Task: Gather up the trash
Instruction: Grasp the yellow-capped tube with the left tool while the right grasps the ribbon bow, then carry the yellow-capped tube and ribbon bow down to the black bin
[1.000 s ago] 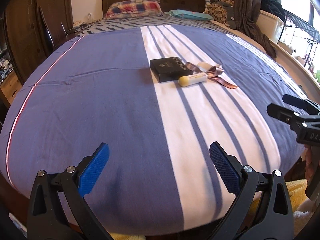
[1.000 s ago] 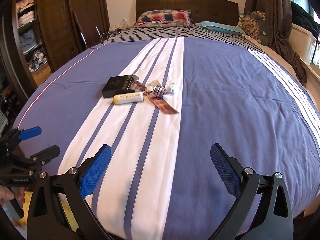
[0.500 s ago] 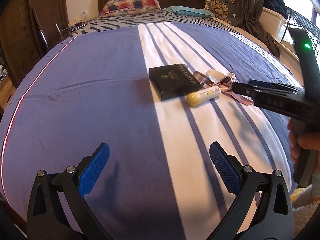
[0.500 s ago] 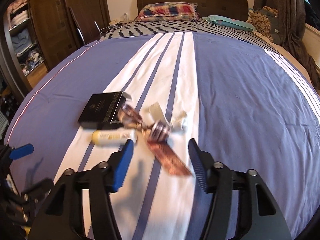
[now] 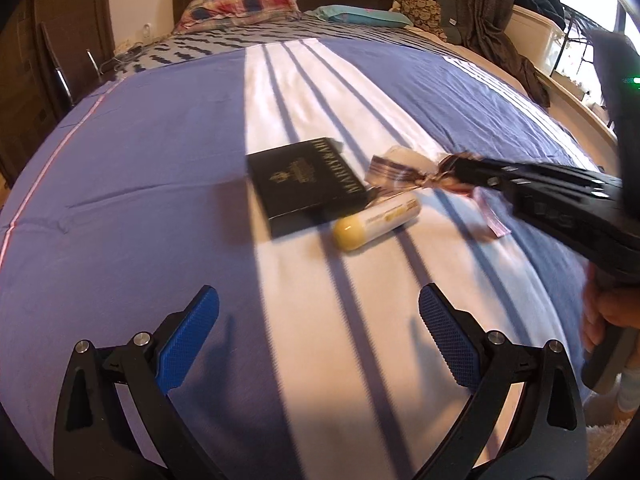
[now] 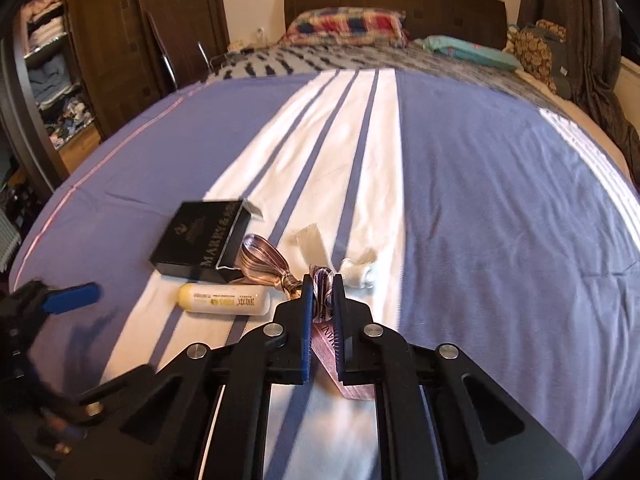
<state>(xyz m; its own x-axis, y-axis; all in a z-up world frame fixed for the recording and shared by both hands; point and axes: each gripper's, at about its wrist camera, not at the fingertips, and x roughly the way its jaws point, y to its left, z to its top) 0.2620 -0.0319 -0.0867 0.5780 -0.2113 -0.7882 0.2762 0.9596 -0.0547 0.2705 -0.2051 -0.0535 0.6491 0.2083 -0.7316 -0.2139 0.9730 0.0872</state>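
On the blue and white striped bedspread (image 5: pixel 140 200) lie a black box (image 5: pixel 306 186), a cream tube (image 5: pixel 376 222) and a pink ribbon bow (image 5: pixel 394 170). In the right wrist view the black box (image 6: pixel 200 240), the cream tube (image 6: pixel 224 300), the ribbon bow (image 6: pixel 262 256) and a crumpled white tissue (image 6: pixel 358 270) lie close together. My right gripper (image 6: pixel 323 282) has its jaws closing on the ribbon, and the pads pinch it near the knot. My left gripper (image 5: pixel 318 300) stands open and holds nothing, short of the tube and box.
A dark headboard (image 6: pixel 392 4) and pillows (image 6: pixel 348 26) are at the far end. A wooden wardrobe (image 6: pixel 100 40) stands on the left and a curtain (image 5: pixel 484 12) on the right. A hand (image 5: pixel 604 316) holds the right gripper's handle.
Both grippers moved forward over the bed toward the items. The right gripper's jaws went from wide open to closed on the ribbon. The left jaws stayed open.
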